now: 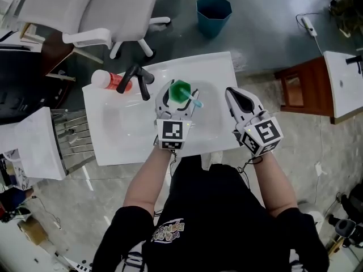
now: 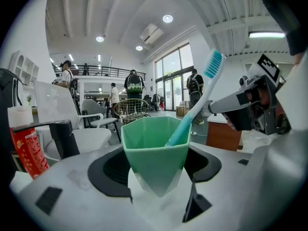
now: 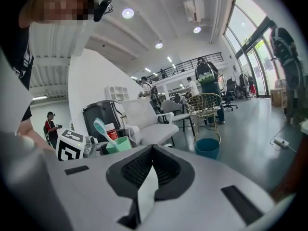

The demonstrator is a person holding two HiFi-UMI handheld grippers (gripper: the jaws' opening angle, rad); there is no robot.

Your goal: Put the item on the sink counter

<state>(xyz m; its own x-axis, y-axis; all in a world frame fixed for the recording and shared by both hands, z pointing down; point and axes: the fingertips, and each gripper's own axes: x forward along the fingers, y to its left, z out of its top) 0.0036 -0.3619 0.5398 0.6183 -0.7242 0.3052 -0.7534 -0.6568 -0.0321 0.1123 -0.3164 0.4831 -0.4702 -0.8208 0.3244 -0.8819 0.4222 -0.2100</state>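
While the left gripper [image 2: 156,177] clamps the green cup [image 1: 180,89] upright, toothbrush [image 2: 195,105] inside, we log it over the basin [image 1: 136,123], not yet set down | right gripper [image 1: 237,98]: jaws together, empty, beside the cup | bare bench [image 1: 218,67] lies beyond and right; faucet [image 1: 136,78] and bottle [image 1: 108,81] crowd far-left.
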